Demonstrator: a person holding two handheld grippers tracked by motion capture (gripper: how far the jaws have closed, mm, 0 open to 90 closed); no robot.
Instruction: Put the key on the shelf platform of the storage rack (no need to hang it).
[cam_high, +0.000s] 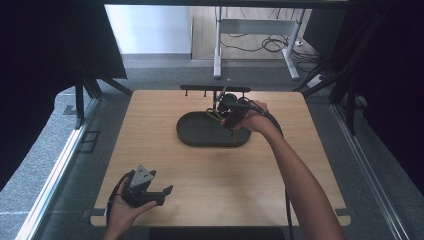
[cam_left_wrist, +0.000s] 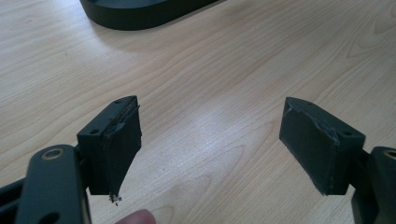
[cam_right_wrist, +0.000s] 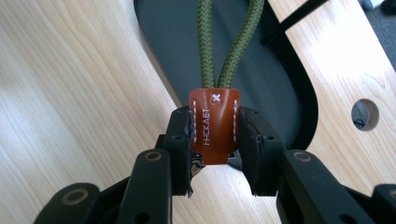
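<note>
Here the right gripper (cam_right_wrist: 215, 140) has its jaws clamped on the brown leather tab (cam_right_wrist: 215, 127) of an olive cord loop (cam_right_wrist: 224, 42), pinching the tab from both flat sides so the loop hangs free ahead of it. In the high view it hovers at about two o'clock over the dark oval tray (cam_high: 200, 134), near the black hook rail (cam_high: 215, 89) at the surface's twelve o'clock edge; I judge the loop is meant for a hook. Room is tight there, between the tray rim and the rail. The left gripper (cam_high: 159, 192) rests idle at seven o'clock, jaws wide apart and empty, with bare wooden surface (cam_high: 240, 180) around it.
</note>
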